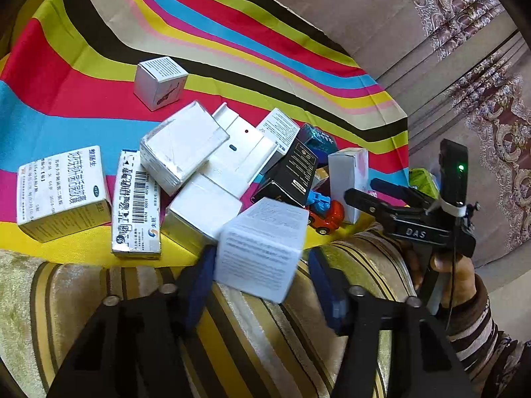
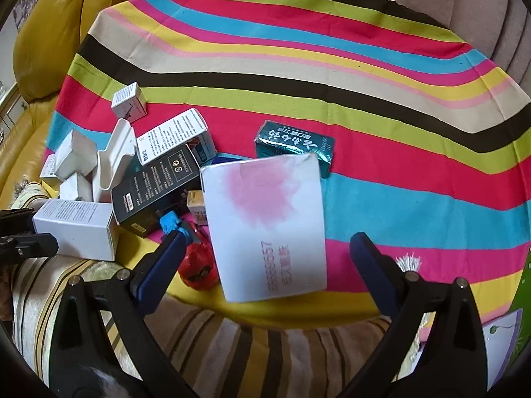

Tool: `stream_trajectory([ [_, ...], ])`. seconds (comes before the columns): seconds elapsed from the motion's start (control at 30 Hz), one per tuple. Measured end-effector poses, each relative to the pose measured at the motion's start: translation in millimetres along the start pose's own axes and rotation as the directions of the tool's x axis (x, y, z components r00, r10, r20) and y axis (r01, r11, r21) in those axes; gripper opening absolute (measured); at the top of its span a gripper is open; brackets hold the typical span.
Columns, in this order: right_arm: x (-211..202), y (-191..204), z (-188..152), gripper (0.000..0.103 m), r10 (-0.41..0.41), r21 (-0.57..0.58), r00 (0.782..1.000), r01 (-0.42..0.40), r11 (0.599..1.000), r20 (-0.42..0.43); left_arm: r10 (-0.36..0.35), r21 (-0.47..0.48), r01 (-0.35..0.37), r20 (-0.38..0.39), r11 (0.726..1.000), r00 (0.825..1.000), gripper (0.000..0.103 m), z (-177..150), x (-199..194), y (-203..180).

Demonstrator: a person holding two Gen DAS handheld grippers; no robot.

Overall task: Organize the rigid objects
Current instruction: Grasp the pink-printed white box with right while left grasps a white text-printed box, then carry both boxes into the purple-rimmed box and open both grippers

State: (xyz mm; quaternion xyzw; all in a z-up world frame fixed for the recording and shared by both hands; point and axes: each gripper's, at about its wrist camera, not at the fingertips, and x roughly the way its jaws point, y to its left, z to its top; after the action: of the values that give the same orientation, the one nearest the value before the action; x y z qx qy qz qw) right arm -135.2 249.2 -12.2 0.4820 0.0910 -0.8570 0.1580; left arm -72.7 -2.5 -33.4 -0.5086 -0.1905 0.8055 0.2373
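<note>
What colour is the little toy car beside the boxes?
Red toy car, with a blue part on top; clearest in the left wrist view.

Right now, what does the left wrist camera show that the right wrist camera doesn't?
Only the left wrist view shows the right gripper from outside with the hand holding it, plus the barcode box lying flat.
Only the right wrist view shows the yellow sofa and the pink-stained face of the white box between the right gripper's open fingers.
Both show the striped cloth, the black box, the red toy car and the small white cube box.
</note>
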Motion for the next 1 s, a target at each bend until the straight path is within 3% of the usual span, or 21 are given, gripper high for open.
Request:
stream_trajectory([
  [0.03, 1.3, 0.0, 0.4, 0.095, -0.004, 0.0, 1.0, 0.004, 1.0, -0.003, -0.003, 0.0, 0.003, -0.001, 1.0, 1.0, 0.05, -0.5, 0.4, 0.1],
  [0.1, 4.5, -2.5, -0.9, 0.073, -0.017, 0.004, 1.0, 0.017, 1.0, -0.025, -0.008, 0.002, 0.008, 0.001, 1.0, 1.0, 0.05, -0.9, 0.2, -0.3],
  [0.27, 1.3, -4.9, -3.8, 0.072, -0.015, 0.015, 1.0, 0.015, 1.0, -0.01, -0.032, 0.002, 0.032, 0.014, 0.999, 0.999, 0.049, -3.2, -2.7, -0.8],
  [0.43, -22.7, -11.7, -10.8, 0.072, -0.041, 0.055, 0.995, 0.036, 0.998, 0.086, -0.064, 0.01, 0.064, 0.047, 0.998, 0.997, 0.049, -8.9, -12.4, -3.2],
  [0.63, -51.1, -19.4, -21.6, 0.072, -0.056, 0.101, 0.989, 0.042, 0.994, 0.139, -0.095, 0.006, 0.094, 0.084, 0.996, 0.992, 0.049, -17.1, -25.6, -7.6],
  [1.0, -111.3, -55.5, -77.2, 0.07, -0.068, 0.229, 0.982, 0.026, 0.973, 0.176, -0.173, 0.022, 0.171, 0.14, 0.985, 0.975, 0.049, -35.3, -40.1, -33.5],
])
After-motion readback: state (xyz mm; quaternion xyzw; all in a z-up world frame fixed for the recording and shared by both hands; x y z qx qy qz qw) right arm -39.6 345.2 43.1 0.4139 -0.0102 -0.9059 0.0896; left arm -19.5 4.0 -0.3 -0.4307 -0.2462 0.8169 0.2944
